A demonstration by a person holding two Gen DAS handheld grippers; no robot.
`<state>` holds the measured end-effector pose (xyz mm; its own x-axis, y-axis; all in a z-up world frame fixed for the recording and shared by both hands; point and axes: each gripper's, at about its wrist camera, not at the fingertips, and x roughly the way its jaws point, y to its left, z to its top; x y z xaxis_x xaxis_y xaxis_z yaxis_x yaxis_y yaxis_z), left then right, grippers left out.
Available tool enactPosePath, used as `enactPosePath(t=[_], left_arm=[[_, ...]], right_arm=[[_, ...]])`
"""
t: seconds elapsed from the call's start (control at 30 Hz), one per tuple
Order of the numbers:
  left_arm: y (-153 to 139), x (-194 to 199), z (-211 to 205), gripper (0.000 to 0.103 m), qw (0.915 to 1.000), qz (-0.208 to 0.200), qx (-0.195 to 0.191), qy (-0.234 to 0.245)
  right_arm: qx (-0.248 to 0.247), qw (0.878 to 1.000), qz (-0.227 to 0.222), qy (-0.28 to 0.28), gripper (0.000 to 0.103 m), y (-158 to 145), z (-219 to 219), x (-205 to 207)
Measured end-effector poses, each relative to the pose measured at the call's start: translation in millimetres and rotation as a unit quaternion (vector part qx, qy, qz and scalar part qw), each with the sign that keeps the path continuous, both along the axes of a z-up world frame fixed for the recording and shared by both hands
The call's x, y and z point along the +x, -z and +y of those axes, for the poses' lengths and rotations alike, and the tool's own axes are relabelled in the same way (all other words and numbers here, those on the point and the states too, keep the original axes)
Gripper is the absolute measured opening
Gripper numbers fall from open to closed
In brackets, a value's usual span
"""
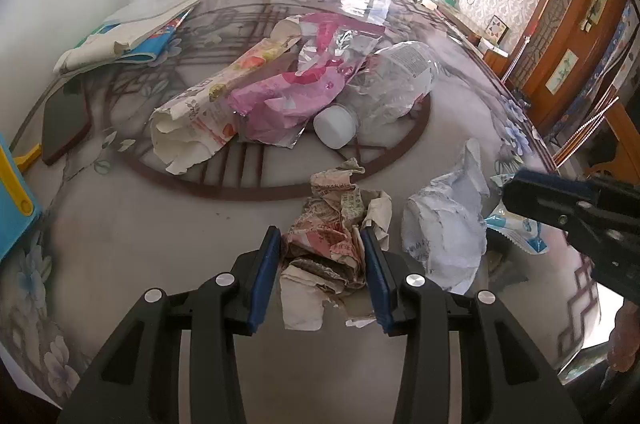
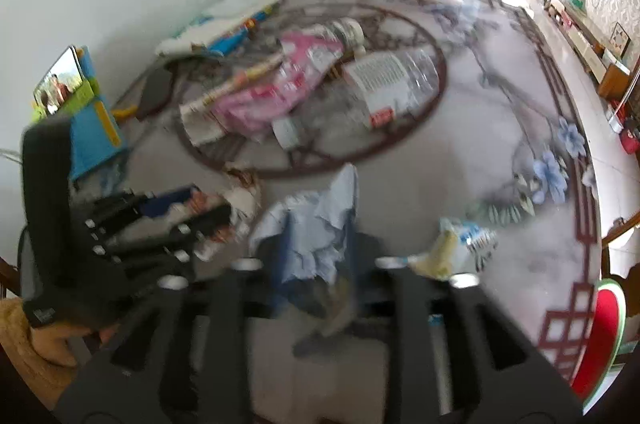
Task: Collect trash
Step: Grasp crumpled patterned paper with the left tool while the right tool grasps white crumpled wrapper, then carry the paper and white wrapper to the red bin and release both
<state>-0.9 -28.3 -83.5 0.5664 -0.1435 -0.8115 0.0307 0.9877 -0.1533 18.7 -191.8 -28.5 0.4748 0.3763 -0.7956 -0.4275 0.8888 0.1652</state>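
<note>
clamped between the blue pads at the bottom centre of the left wrist view, the crumpled printed paper wad is gripped by the left gripper on the table. the right gripper straddles the pale blue-white paper; blur hides whether it grips. loose flaps may tear free, or the wad snag the neighbouring paper.
</note>
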Motion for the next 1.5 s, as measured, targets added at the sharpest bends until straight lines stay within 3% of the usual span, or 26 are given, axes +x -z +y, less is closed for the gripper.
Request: enactPosePath(t=[0.17,0.37,0.47,0.57,0.63,0.77,0.8,0.93,1.17,1.5], left_arm=[[-3,0,4,0.039,1.0000,-0.003,-0.004,-0.006],[-14,-2,27,0.039,0.9985,-0.029,-0.014,-0.045],[-13,0,36,0.039,0.9978,-0.029,-0.017,-0.058],[-9,2,42,0.039,0.9973,-0.023,-0.024,-0.065],[-8,2,44,0.039,0.9974,-0.022,-0.025,-0.065],[-7,2,44,0.039,0.9974,-0.021,-0.027,-0.064],[-6,2,43,0.039,0.9974,-0.020,-0.027,-0.063],[-6,2,42,0.039,0.9976,-0.019,-0.026,-0.061],[-13,-1,30,0.039,0.9984,-0.026,-0.017,-0.048],[-33,-9,-18,0.039,0.9991,-0.041,0.001,0.006]], right_arm=[[0.000,1.000,-0.010,-0.009,0.062,-3,17,1],[-0.016,1.000,0.012,-0.001,0.073,9,27,11],[-0.033,0.999,0.039,-0.003,0.073,24,36,17],[-0.083,0.996,0.036,-0.012,0.073,36,47,16],[-0.097,0.994,0.047,-0.017,0.067,42,50,17],[-0.091,0.995,0.045,0.001,0.039,40,41,18],[-0.081,0.996,0.046,0.006,0.036,38,37,18],[-0.038,0.998,0.049,0.028,0.033,30,22,21],[0.035,0.998,-0.006,0.059,0.032,-8,-8,12],[0.086,0.989,-0.037,0.115,0.033,-33,-75,-4]])
